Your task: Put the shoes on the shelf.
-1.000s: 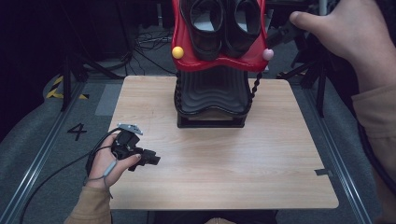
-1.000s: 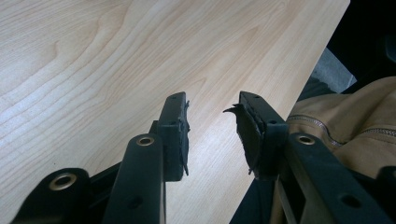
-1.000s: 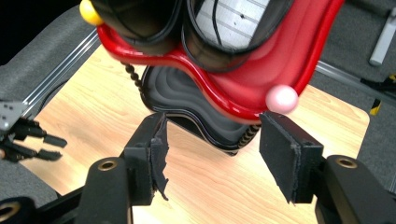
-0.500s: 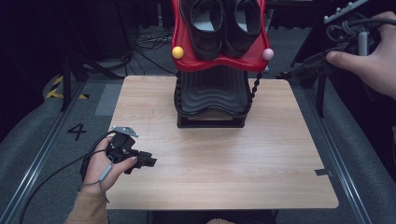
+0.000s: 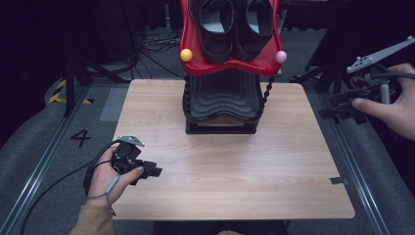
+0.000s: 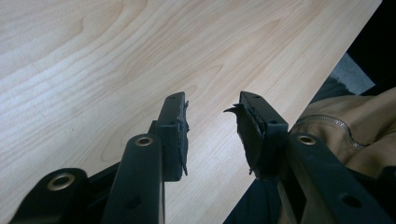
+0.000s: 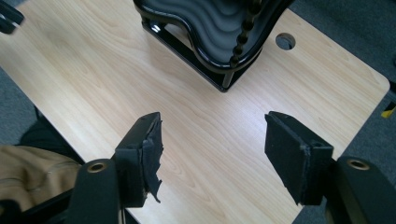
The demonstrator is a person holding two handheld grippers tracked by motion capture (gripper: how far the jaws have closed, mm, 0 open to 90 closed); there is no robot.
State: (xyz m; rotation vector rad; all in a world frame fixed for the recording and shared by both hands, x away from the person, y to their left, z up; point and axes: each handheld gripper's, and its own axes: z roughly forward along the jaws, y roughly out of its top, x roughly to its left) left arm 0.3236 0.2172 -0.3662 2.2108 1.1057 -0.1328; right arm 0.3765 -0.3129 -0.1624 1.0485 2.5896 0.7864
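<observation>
Over the right edge of the worktop [image 5: 220, 166] the right hand-held gripper [image 5: 337, 108] hangs, its jaws just spread wide with nothing between them, aimed toward the black shoe rack [image 5: 222, 103] at the back middle, while the left hand-held gripper [image 5: 149, 171] rests low at the front left corner, jaws parted and empty.
</observation>
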